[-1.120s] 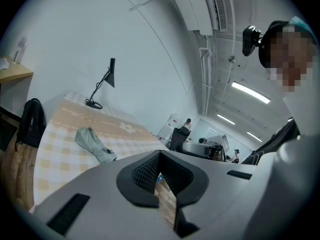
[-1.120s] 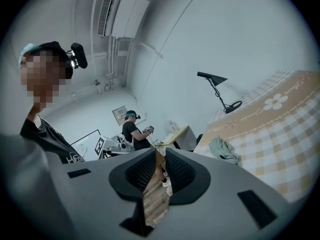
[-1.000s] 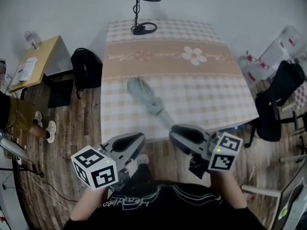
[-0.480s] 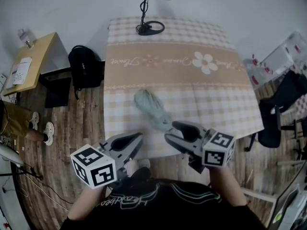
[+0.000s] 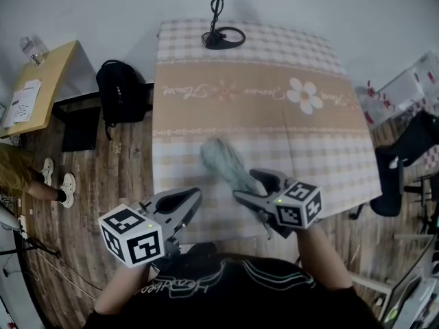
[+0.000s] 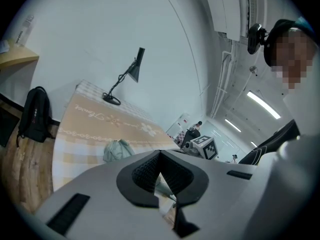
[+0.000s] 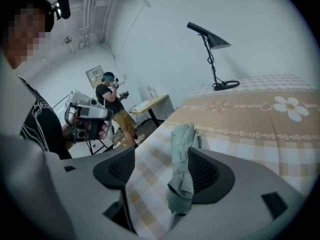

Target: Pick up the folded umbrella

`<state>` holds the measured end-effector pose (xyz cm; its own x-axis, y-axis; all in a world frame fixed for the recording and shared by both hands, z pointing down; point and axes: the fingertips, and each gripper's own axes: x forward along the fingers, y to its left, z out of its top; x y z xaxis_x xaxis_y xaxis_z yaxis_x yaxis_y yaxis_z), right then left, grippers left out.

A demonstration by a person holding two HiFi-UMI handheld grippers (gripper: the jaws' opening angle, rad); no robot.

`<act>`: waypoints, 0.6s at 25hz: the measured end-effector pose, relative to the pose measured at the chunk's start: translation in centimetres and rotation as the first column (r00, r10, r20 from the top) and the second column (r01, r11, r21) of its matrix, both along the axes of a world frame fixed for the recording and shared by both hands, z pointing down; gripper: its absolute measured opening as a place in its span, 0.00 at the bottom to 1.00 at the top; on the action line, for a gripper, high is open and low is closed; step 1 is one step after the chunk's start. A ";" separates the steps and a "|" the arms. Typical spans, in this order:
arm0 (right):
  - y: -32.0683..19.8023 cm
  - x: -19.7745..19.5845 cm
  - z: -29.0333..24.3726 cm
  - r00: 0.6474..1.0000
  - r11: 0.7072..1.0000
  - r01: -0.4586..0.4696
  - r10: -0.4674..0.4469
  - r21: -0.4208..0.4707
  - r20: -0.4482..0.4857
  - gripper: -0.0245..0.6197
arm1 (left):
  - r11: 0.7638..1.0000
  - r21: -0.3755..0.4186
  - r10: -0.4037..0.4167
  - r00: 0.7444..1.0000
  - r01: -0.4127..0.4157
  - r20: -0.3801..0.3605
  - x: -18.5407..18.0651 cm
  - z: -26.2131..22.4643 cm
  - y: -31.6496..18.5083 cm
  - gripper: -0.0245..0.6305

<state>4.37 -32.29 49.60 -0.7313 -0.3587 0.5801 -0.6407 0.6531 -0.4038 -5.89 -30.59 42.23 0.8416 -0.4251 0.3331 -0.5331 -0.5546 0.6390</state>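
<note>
The umbrella (image 5: 225, 164) lies on the table (image 5: 274, 122), its long axis diagonal: bunched end far-left, narrow end near-right. It sits between the right gripper's (image 5: 245, 184) jaws, just opened wide and seemingly not pinching it. The left gripper (image 5: 194, 196) is closed and empty.

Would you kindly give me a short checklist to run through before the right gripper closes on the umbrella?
1. Jaws of the right gripper apart: ok; they have just been opening.
2. The umbrella between those jaws: ok; its near end lies there, closer to one pad.
3. Grip made: not ok; the jaws are not closed on it yet.
4. The umbrella flat on the table, nothing on it: ok.
5. The left gripper clear: ok; shut, empty, apart from the umbrella.
6. The lamp out of the way: ok; it stands at the table's far end.
</note>
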 end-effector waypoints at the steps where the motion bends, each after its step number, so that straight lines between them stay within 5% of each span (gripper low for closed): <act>1: -0.4 -0.1 0.7 1.000 1.000 0.007 -0.007 -0.002 -0.028 0.54 | 1.000 -0.001 0.000 1.000 0.000 -0.001 -0.1 0.2 -0.3 0.03; 15: -3.5 -0.5 7.5 0.972 0.997 0.019 -0.034 -0.069 -0.232 0.67 | 0.999 -0.044 -0.026 1.000 0.027 0.013 -2.0 2.4 -2.7 0.03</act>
